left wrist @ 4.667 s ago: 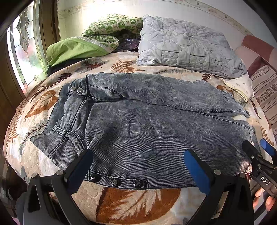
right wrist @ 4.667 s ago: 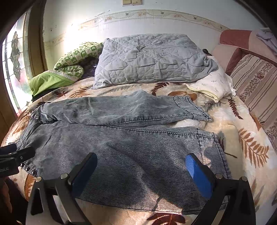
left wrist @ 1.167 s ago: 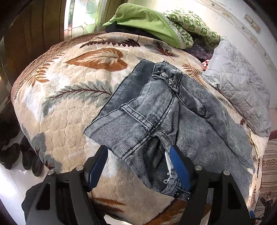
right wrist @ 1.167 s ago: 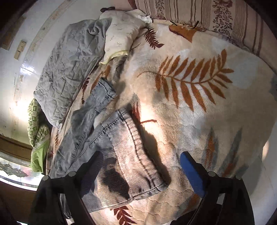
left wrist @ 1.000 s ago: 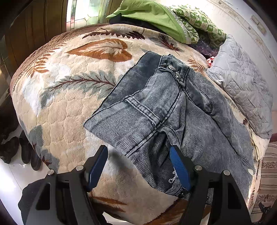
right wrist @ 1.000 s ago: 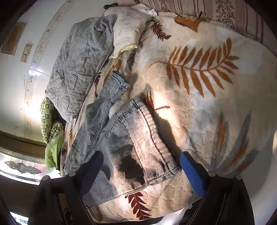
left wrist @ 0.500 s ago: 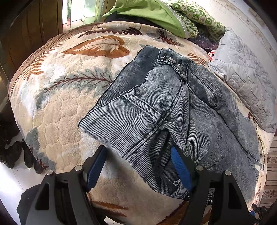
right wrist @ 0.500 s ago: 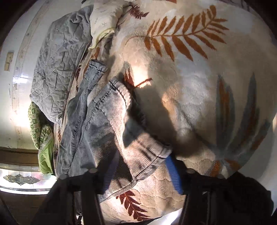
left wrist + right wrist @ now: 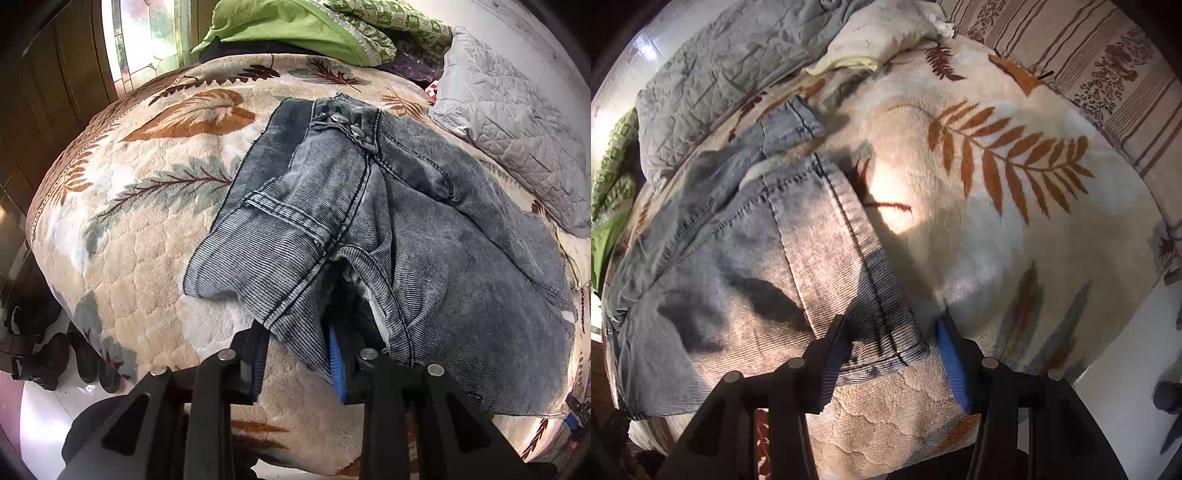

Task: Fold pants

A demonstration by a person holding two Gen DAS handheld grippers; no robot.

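Grey-blue washed jeans lie spread on a leaf-patterned blanket. In the left wrist view my left gripper is at the near waistband corner, its blue pads narrowed around the denim edge, which is lifted a little. In the right wrist view the near leg's hem sits between the pads of my right gripper. Those pads are still some way apart around the cuff corner. The far leg's hem lies behind it.
A grey quilted pillow and green bedding lie at the head of the bed. A cream pillow and striped cushion are at the right. Shoes stand on the floor beside the bed's left edge.
Both grippers have closed in from wide open. The left one has pinched the waistband corner and raised it. The right one has narrowed around the leg cuff.
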